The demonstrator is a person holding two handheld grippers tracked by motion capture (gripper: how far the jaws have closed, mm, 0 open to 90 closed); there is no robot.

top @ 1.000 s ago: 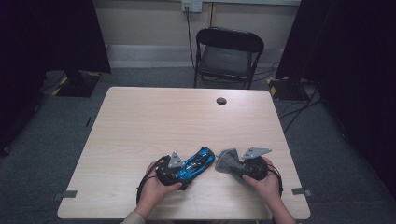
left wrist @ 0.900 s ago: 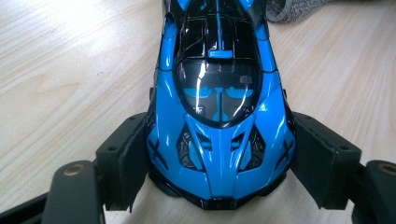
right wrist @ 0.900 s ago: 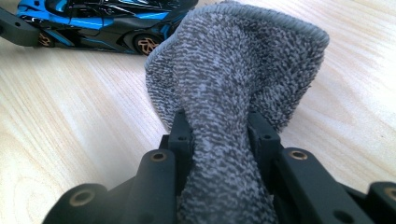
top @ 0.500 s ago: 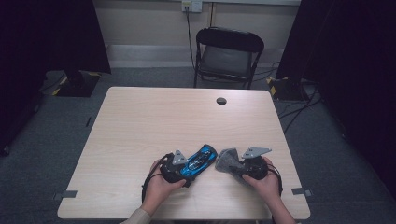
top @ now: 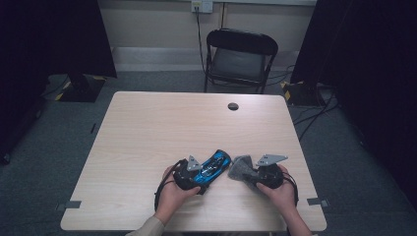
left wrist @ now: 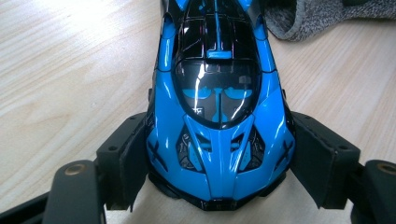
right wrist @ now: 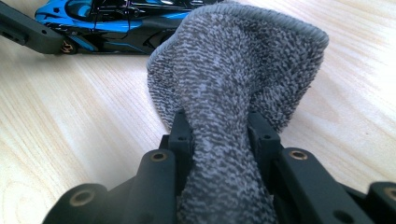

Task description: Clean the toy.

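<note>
A blue and black toy car (left wrist: 217, 121) lies between the jaws of my left gripper (left wrist: 217, 163), whose pads press on both its flanks near the tail. From above, the toy car (top: 212, 165) points up and to the right in my left gripper (top: 199, 172), low on the table (top: 162, 128). My right gripper (right wrist: 219, 130) is shut on a bunched grey cloth (right wrist: 238, 70). The grey cloth (top: 241, 167) sits just right of the car's nose, held by my right gripper (top: 248, 172). The cloth's far end nearly touches the car.
A small dark round hole (top: 233, 106) marks the table's far edge. A black folding chair (top: 239, 59) stands behind the table. Cables run along the floor at the right. Bare wood stretches over the far and left parts of the tabletop.
My left hand has shifted very slightly with the car; the right hand and cloth have kept still.
</note>
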